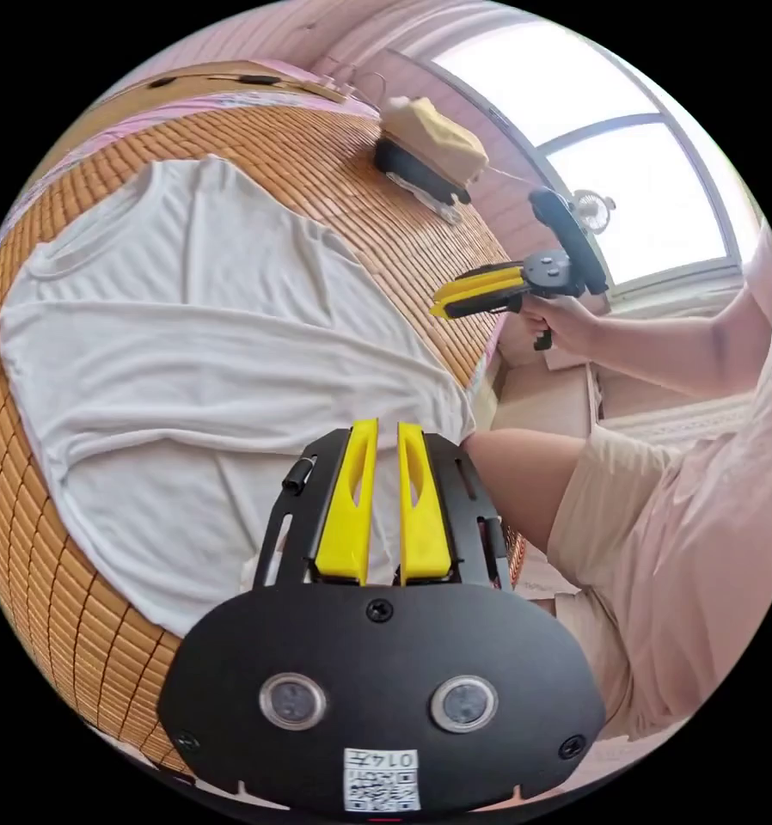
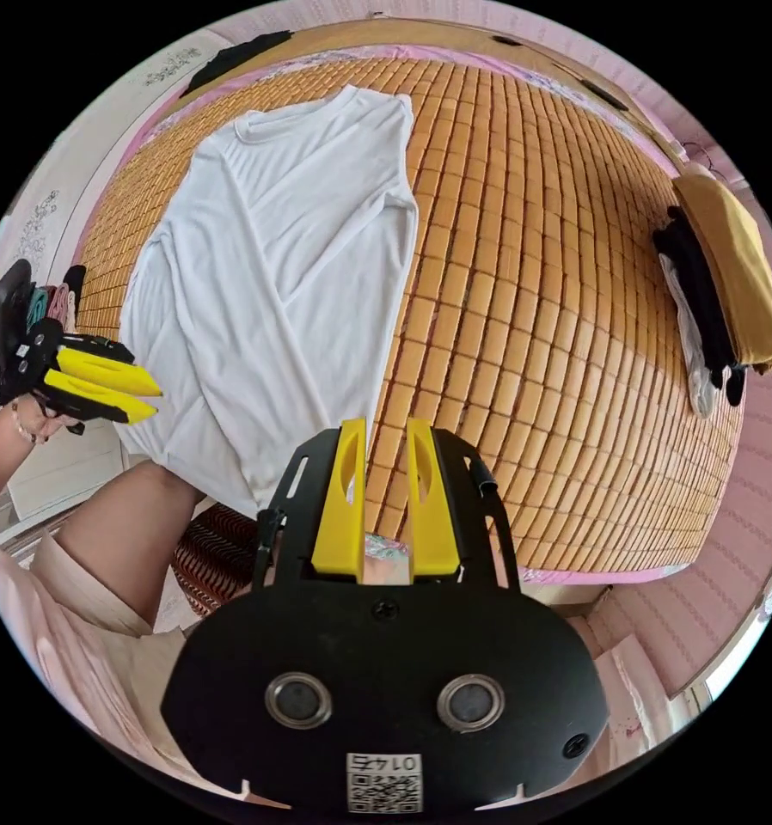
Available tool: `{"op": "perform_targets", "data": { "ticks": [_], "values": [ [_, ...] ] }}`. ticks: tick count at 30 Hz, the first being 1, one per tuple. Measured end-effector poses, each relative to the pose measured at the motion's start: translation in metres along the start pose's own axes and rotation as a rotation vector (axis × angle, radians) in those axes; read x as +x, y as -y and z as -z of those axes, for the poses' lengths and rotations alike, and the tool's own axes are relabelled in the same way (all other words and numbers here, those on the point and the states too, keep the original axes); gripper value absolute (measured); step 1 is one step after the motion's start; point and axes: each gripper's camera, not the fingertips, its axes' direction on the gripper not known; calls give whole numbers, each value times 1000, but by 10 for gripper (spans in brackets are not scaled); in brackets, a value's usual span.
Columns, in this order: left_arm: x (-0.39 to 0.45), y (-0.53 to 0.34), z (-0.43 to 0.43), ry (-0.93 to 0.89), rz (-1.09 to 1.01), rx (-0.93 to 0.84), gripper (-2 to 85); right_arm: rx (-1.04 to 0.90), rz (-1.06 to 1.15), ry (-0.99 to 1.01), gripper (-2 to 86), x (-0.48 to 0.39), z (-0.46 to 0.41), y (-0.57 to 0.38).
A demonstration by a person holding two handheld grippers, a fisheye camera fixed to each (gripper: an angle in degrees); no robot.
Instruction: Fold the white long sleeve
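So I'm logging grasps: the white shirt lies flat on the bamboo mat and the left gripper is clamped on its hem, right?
Not clamped. In the left gripper view the left gripper hovers open above the white shirt, holding nothing. The shirt does lie flat on the bamboo mat.

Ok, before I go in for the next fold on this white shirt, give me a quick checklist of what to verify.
1. White long sleeve lies flat on the bamboo mat, sleeves folded in over the body: ok.
2. Left gripper empty, jaws slightly apart above the hem: ok.
3. Right gripper empty, off the shirt, over bare mat: ok.
4. Mat beside the shirt free for folding: ok.
5. Pile of clothes at the mat's edge, apart from the shirt: ok.
6. Hem fully on the mat: cannot tell, it ends by the person's knee.
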Motion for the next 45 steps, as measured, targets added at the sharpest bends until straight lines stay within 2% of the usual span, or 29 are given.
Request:
{"op": "perform_targets", "data": {
  "ticks": [4, 7, 10, 15, 19, 21, 23, 27, 29, 36, 40, 45],
  "values": [
    [-102, -5, 98, 213, 307, 245, 36, 280, 75, 20, 92, 24, 18, 92],
    [-162, 0, 144, 338, 478, 346, 60, 348, 28, 116, 114, 47, 6, 156],
    [-202, 9, 163, 336, 584, 403, 80, 329, -6, 126, 119, 57, -19, 204],
    [-240, 19, 161, 329, 661, 301, 92, 194, -15, 82, 54, 65, -66, 236],
    [-250, 25, 163, 418, 608, 171, 22, 241, -68, 191, 5, 98, -65, 234],
    [-254, 28, 168, 402, 593, 155, 1, 253, -85, 220, -1, 110, -66, 232],
    [-258, 26, 183, 389, 630, 217, -7, 267, -120, 242, -4, 124, -68, 229],
    [-247, 23, 217, 387, 612, 378, -10, 373, -226, 305, -4, 157, -58, 211],
    [-229, 26, 236, 433, 522, 422, -10, 423, -236, 342, -4, 168, -50, 202],
    [-159, -23, 274, 401, 301, 519, -10, 628, -17, 483, -3, 153, -4, 94],
    [-107, -93, 261, 381, 221, 451, -10, 562, 116, 490, -1, 128, -9, -7],
    [-87, -179, 193, 335, 328, 329, -10, 323, 18, 498, 2, 104, -100, -92]
  ]
}}
